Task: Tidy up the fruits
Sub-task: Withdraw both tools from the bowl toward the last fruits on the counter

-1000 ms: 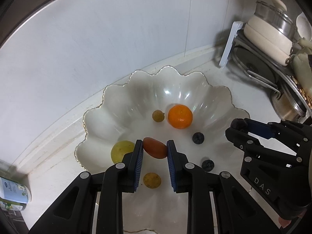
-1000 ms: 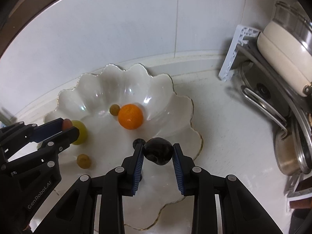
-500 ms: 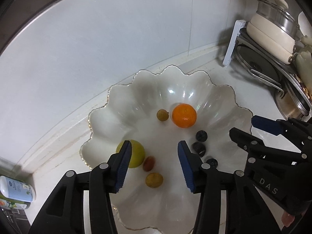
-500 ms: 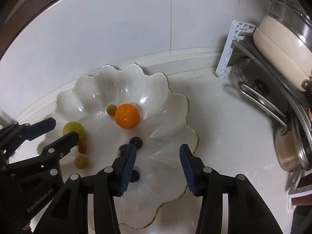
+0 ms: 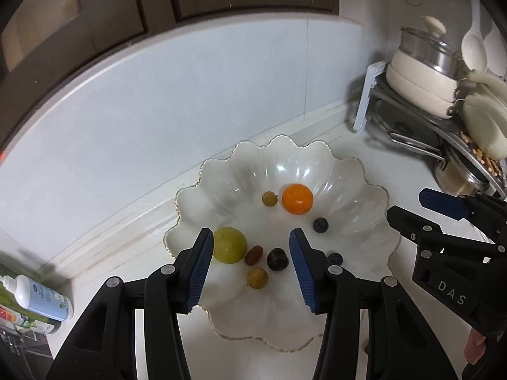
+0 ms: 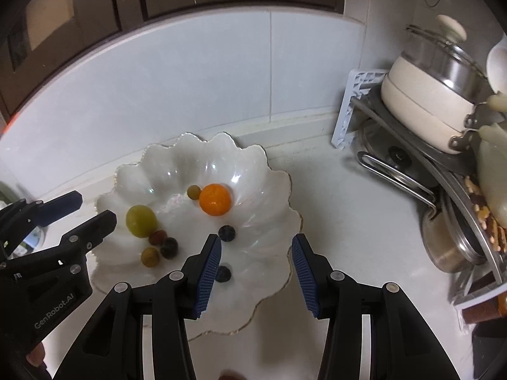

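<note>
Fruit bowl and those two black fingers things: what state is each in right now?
Left gripper: fingers open, holding nothing.
Right gripper: fingers open, holding nothing.
Scalloped bowl: upright, holding eight fruits.
Orange: resting loose in bowl.
Pot: lid on.

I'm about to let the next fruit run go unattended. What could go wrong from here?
1. The small round fruits, like the blueberry, lie loose on the bowl's smooth slope and may roll if bumped.
2. Both grippers, left and right, hang close together over the bowl and could collide.
</note>
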Action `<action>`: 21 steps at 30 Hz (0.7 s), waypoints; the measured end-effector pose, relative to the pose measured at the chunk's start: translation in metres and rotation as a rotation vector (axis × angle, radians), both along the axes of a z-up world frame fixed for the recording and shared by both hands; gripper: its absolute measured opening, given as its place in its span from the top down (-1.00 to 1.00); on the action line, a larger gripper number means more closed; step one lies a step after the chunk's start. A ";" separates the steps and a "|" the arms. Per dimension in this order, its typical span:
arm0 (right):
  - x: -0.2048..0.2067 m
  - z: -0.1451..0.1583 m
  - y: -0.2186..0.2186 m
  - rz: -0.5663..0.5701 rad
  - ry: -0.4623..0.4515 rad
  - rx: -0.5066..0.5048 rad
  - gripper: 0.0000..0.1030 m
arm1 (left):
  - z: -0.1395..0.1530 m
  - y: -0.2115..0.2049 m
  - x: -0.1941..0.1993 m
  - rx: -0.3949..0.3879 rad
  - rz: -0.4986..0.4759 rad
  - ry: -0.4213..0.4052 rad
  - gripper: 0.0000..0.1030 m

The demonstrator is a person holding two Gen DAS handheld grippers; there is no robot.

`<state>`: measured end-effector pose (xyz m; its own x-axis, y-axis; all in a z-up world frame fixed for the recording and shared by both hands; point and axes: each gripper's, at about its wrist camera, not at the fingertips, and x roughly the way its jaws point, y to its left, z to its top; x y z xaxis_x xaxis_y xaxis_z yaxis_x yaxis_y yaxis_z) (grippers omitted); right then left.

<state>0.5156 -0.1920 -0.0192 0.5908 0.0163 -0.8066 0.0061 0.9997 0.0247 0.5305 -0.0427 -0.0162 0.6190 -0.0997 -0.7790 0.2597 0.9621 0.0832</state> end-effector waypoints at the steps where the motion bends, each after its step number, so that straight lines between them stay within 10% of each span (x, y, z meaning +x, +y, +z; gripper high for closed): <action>1: -0.004 0.003 0.000 0.001 -0.008 0.004 0.07 | 0.003 0.001 -0.005 -0.003 0.000 -0.006 0.02; 21: -0.090 0.049 0.003 -0.031 -0.172 -0.058 0.07 | 0.042 0.005 -0.083 -0.082 -0.066 -0.116 0.02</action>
<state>0.4258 -0.1895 0.0297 0.7197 -0.0474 -0.6927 0.0375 0.9989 -0.0293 0.4480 -0.0378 0.0261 0.6947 -0.2032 -0.6900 0.3157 0.9481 0.0387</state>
